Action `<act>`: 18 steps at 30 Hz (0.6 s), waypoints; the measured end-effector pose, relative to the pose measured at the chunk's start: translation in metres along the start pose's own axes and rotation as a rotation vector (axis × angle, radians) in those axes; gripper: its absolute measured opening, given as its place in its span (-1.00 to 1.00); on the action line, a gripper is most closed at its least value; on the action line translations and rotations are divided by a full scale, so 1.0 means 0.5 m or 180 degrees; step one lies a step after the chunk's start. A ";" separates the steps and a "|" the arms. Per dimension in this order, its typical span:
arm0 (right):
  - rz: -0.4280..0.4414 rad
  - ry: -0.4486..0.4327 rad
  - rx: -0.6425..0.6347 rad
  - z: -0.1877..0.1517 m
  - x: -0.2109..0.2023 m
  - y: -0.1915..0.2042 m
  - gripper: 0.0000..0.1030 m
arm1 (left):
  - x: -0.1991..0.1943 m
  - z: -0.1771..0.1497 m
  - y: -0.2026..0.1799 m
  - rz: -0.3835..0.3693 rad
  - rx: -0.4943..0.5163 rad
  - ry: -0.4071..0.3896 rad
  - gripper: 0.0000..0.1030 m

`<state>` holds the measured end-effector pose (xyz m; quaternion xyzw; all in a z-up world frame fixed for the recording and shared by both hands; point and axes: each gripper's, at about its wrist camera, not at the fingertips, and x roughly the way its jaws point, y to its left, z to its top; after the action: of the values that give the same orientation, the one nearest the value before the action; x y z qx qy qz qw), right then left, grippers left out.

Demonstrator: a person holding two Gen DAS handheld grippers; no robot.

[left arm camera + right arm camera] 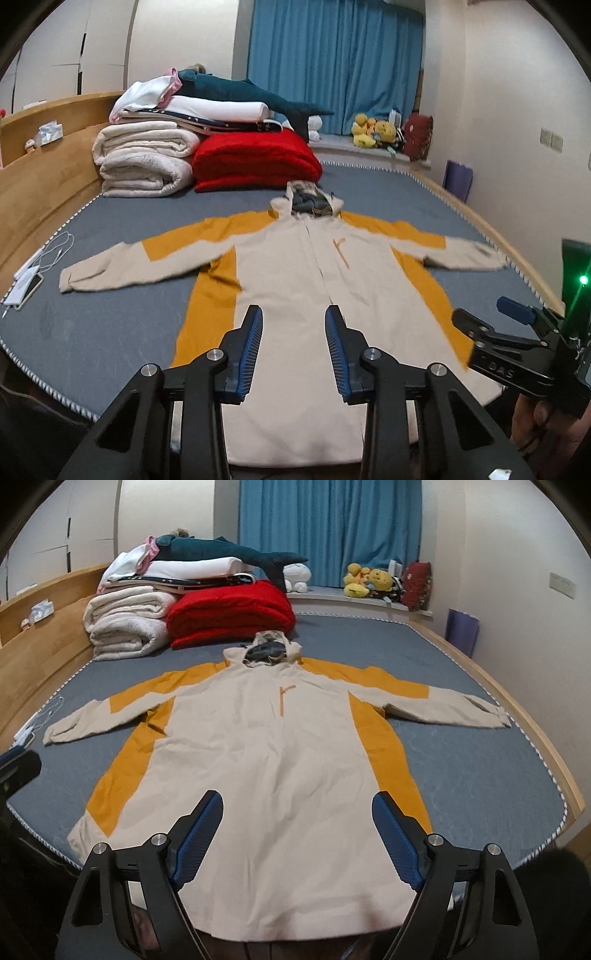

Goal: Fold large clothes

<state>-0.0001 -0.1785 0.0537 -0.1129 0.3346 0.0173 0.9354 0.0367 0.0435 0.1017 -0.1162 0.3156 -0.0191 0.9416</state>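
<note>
A large beige and mustard hooded jacket lies flat and front up on the grey bed cover, sleeves spread to both sides and hood pointing away. My left gripper hovers over the lower middle of the jacket, its blue pads a narrow gap apart with nothing between them. My right gripper hangs above the jacket near its hem, jaws wide apart and empty. The right gripper also shows at the right edge of the left wrist view. The hem nearest me is partly hidden behind the gripper bodies.
Folded white blankets and a red blanket are stacked at the bed's far left, a plush shark on top. A phone with a cable lies at the left edge. A wooden frame rims the bed.
</note>
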 end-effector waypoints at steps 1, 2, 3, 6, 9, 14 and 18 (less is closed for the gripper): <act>0.0021 -0.0018 -0.0025 0.015 0.002 -0.002 0.60 | 0.010 0.023 0.012 0.0000 0.0005 -0.0029 -0.37; 0.0042 -0.0047 -0.0051 0.034 0.005 -0.005 0.60 | 0.022 0.049 0.028 -0.0020 -0.0016 -0.0062 -0.37; 0.0076 -0.0101 -0.0078 0.063 0.008 -0.004 0.59 | 0.030 0.069 0.042 -0.0047 -0.0058 -0.0106 -0.37; 0.0118 -0.0263 -0.0152 0.137 0.020 0.000 0.58 | 0.097 0.137 0.104 -0.0027 -0.0177 -0.0119 -0.37; 0.0182 -0.0427 -0.0239 0.229 0.055 0.009 0.57 | 0.186 0.186 0.168 0.0113 -0.0158 -0.0100 -0.43; 0.0292 -0.0570 -0.0289 0.353 0.131 0.026 0.26 | 0.346 0.209 0.291 0.0225 -0.0399 0.0233 -0.46; 0.0460 -0.0711 -0.0338 0.437 0.205 0.040 0.21 | 0.442 0.193 0.390 0.0246 -0.0642 0.0516 -0.46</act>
<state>0.2133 -0.1148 0.1491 -0.1352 0.2343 0.1147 0.9559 0.2639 0.2288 0.0011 -0.1962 0.3952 0.0396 0.8965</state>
